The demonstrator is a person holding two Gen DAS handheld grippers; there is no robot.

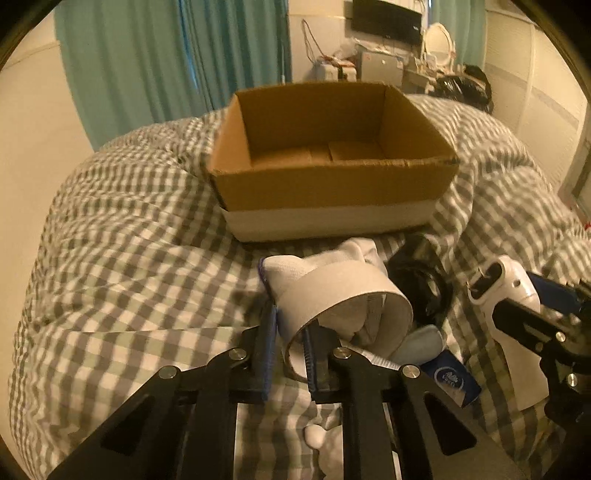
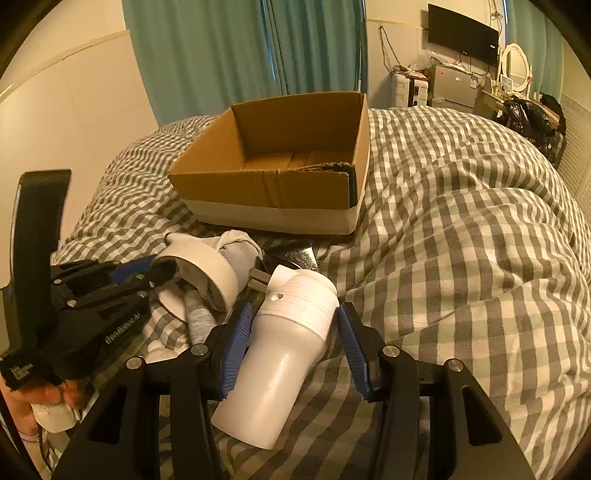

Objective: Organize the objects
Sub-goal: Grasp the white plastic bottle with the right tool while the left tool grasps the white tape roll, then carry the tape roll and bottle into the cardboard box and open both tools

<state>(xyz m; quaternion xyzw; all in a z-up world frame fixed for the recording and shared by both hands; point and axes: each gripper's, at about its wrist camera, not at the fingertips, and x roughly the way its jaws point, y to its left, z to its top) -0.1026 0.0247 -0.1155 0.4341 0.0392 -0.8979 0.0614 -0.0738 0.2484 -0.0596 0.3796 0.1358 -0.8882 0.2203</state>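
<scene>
An open cardboard box (image 1: 332, 184) sits on the checked bedspread; it also shows in the right wrist view (image 2: 273, 192). My left gripper (image 1: 290, 354) is shut on the wall of a white tape roll (image 1: 343, 295), one finger inside the ring and one outside; the roll also shows in the right wrist view (image 2: 207, 269). My right gripper (image 2: 291, 343) straddles a white plug adapter (image 2: 284, 354), jaws around it with a gap on the right side. The adapter also shows in the left wrist view (image 1: 517, 295).
Grey and white socks (image 2: 236, 251) lie by the roll. A black object (image 1: 421, 273) and a blue packet (image 1: 450, 380) lie between the grippers. The checked duvet (image 2: 461, 240) bulges high on the right. A desk with a monitor (image 2: 461, 33) stands behind the bed.
</scene>
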